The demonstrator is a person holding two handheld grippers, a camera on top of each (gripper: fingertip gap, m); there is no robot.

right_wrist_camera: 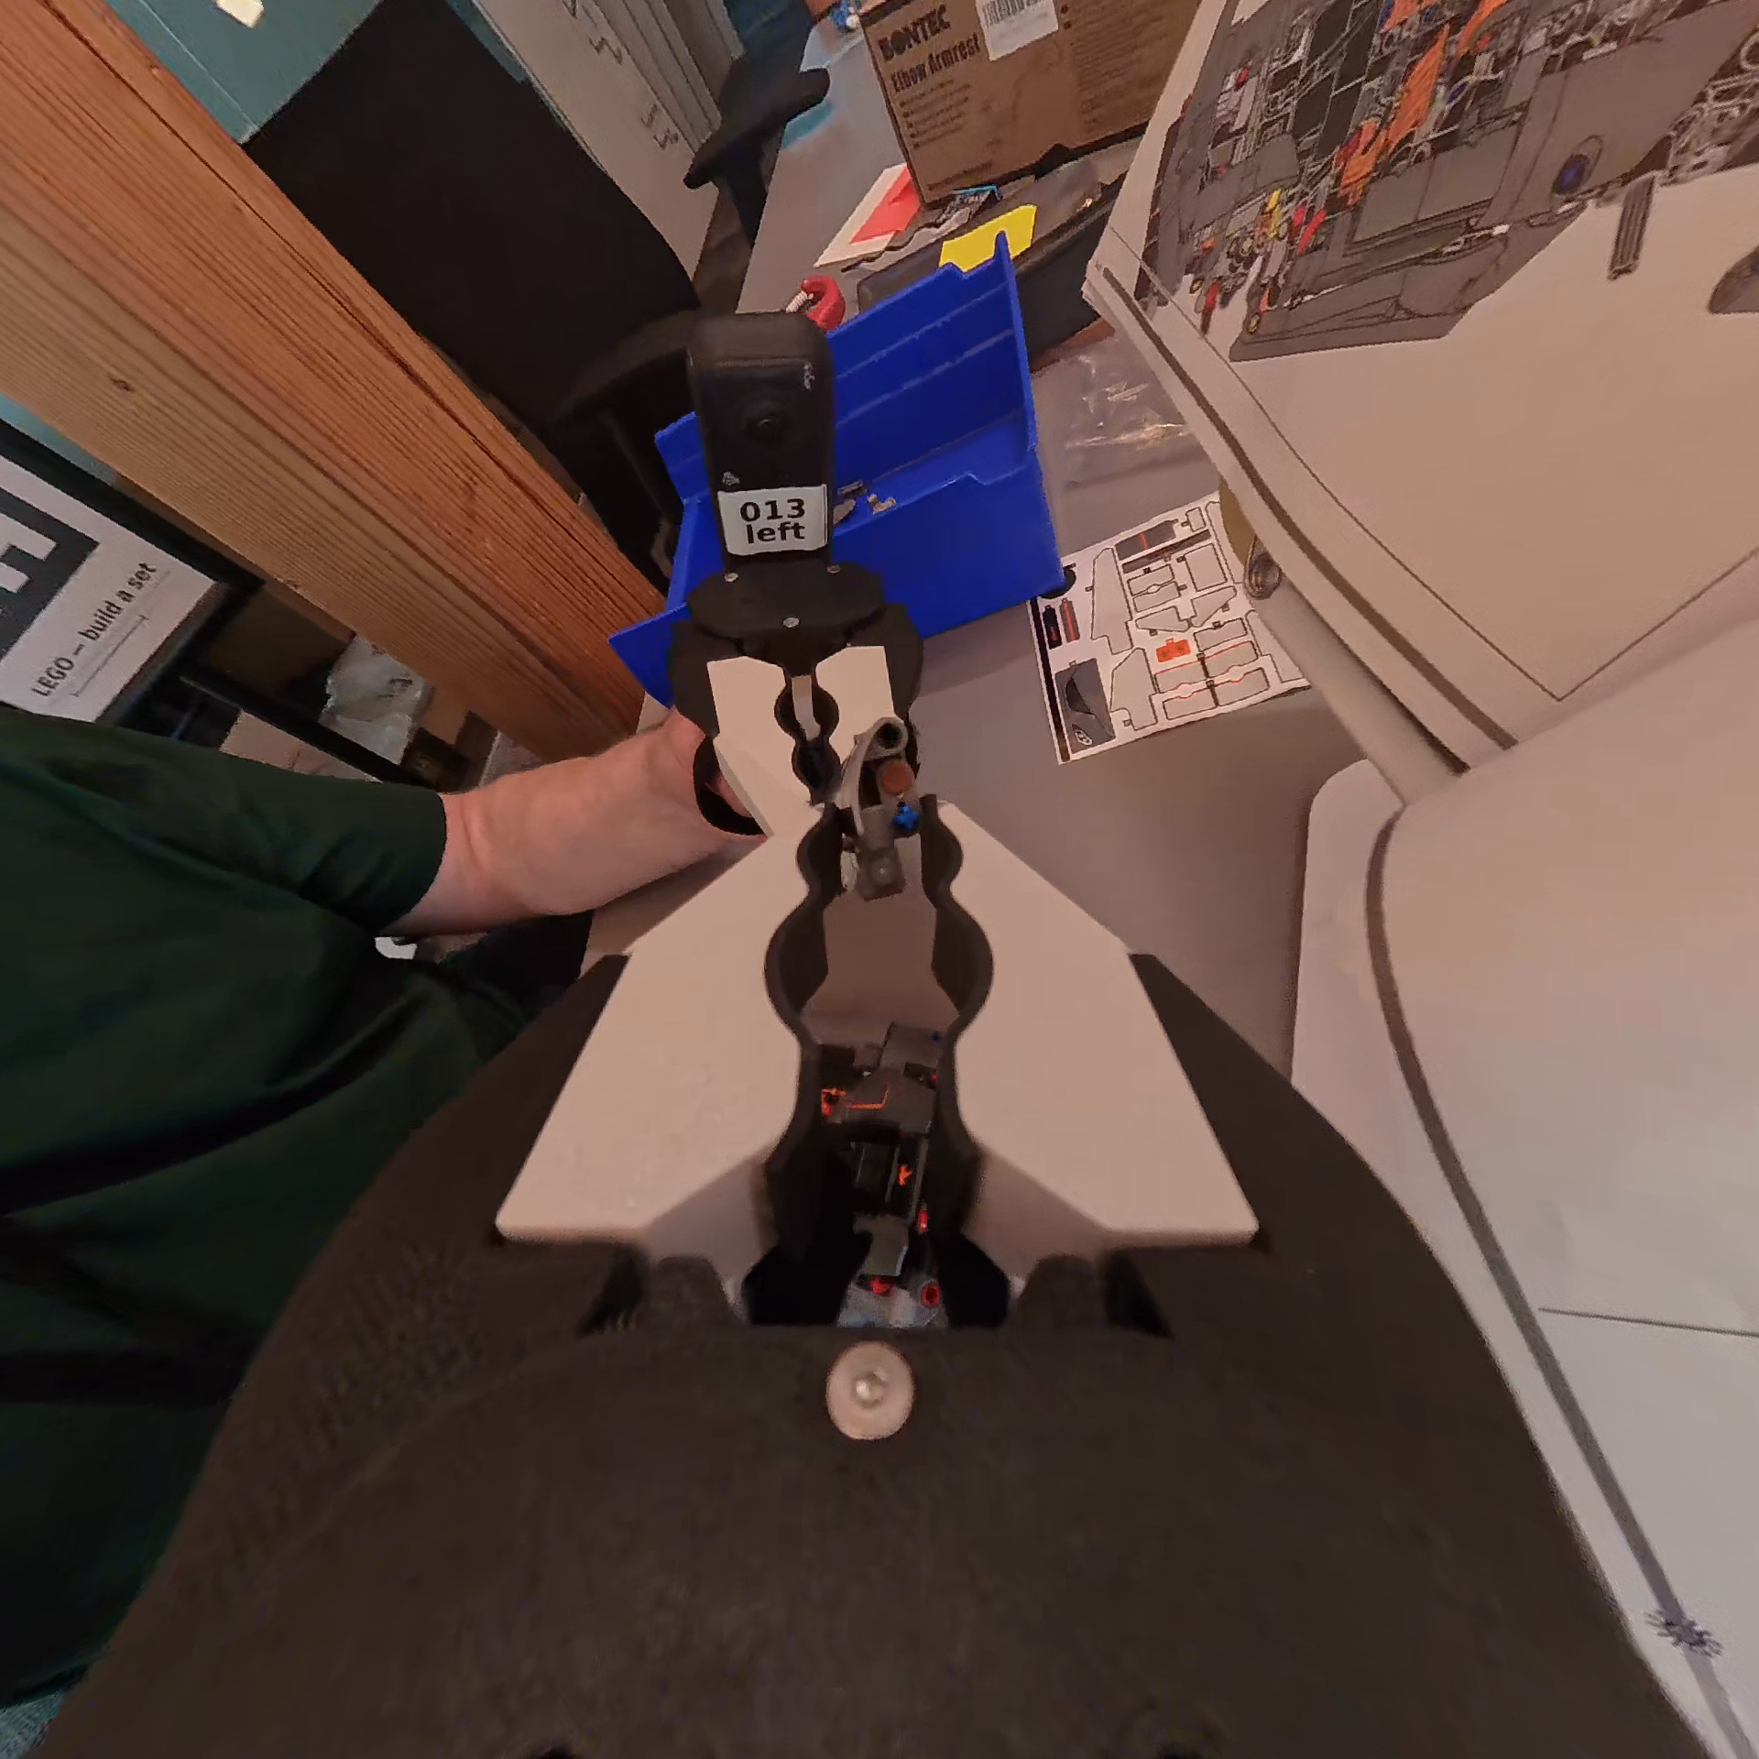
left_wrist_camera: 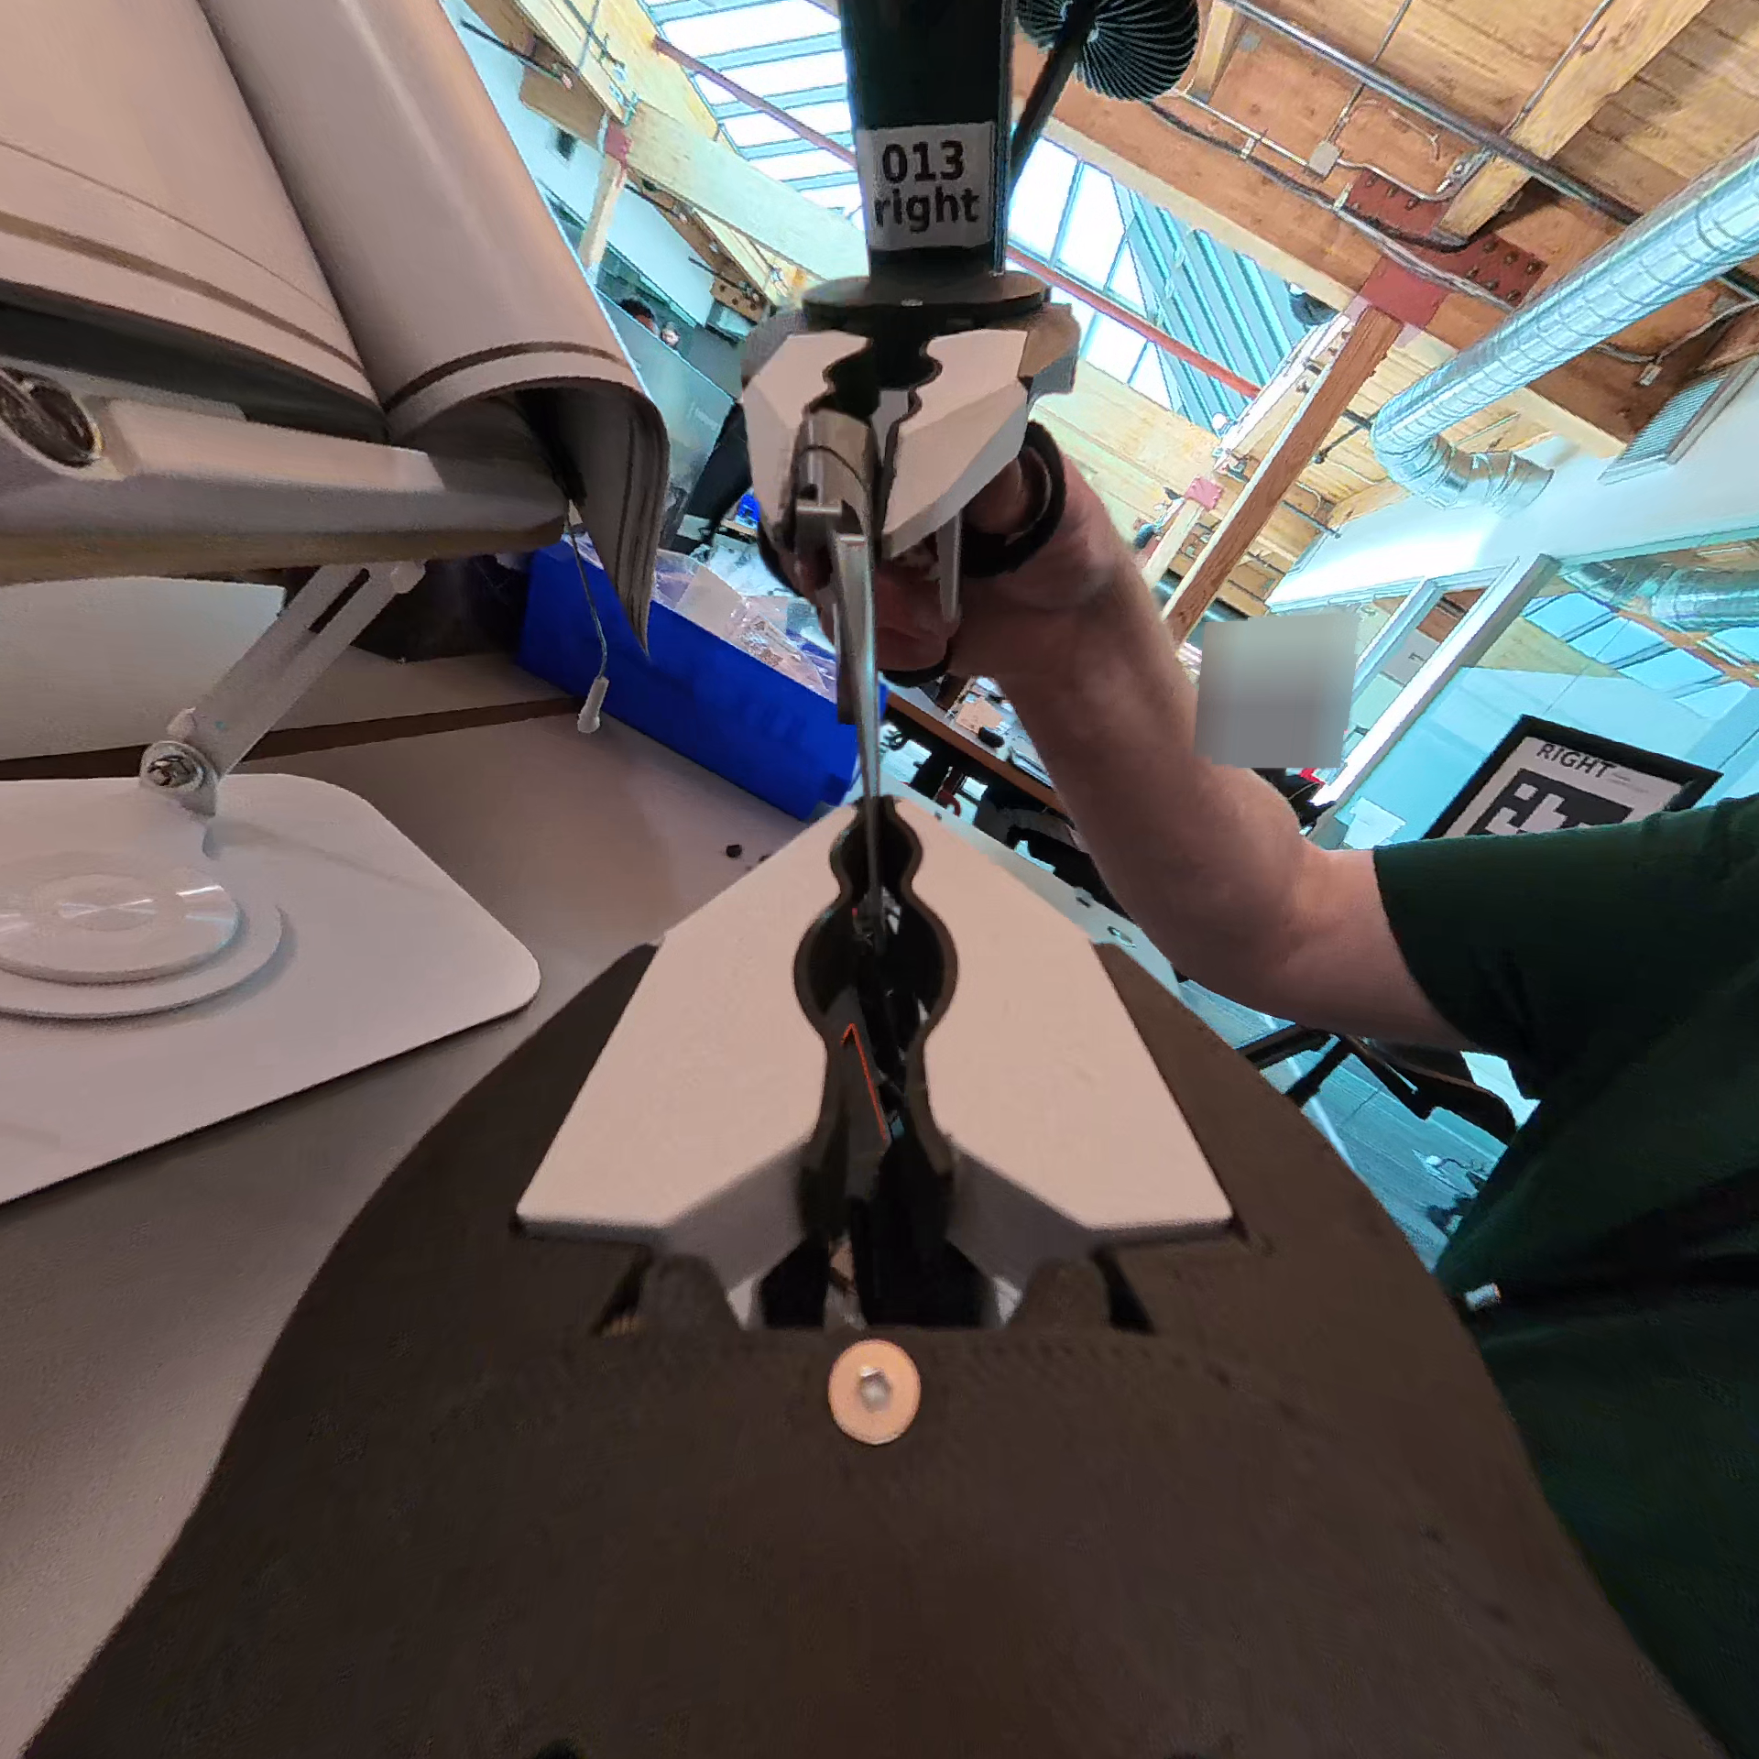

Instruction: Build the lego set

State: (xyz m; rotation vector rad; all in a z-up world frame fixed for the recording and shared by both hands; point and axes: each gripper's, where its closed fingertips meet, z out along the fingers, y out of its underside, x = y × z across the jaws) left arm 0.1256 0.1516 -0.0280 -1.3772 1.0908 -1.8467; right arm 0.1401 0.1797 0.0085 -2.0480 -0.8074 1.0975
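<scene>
My left gripper [left_wrist_camera: 871, 809] is shut on a thin grey strip [left_wrist_camera: 861, 666] that runs edge-on between its pads. The strip reaches up to a grey lego assembly [left_wrist_camera: 823, 485] in my right gripper [left_wrist_camera: 857, 514]. In the right wrist view my right gripper [right_wrist_camera: 871, 809] is shut on that grey assembly [right_wrist_camera: 880, 857], which has a blue pin [right_wrist_camera: 906, 817] and a brown round piece [right_wrist_camera: 895, 779]. My left gripper [right_wrist_camera: 814, 790] faces it tip to tip, with the pale strip [right_wrist_camera: 807, 709] between its fingers. Both are held above the table.
A blue bin [right_wrist_camera: 933, 495] stands behind the grippers. An open instruction book [right_wrist_camera: 1428, 286] rests on a white stand [left_wrist_camera: 238, 952] to one side. A sticker sheet [right_wrist_camera: 1161, 628] lies on the grey table [right_wrist_camera: 1095, 857]. A cardboard box [right_wrist_camera: 999, 86] is at the back. About 5 centimetres separates my left fingertips from my right.
</scene>
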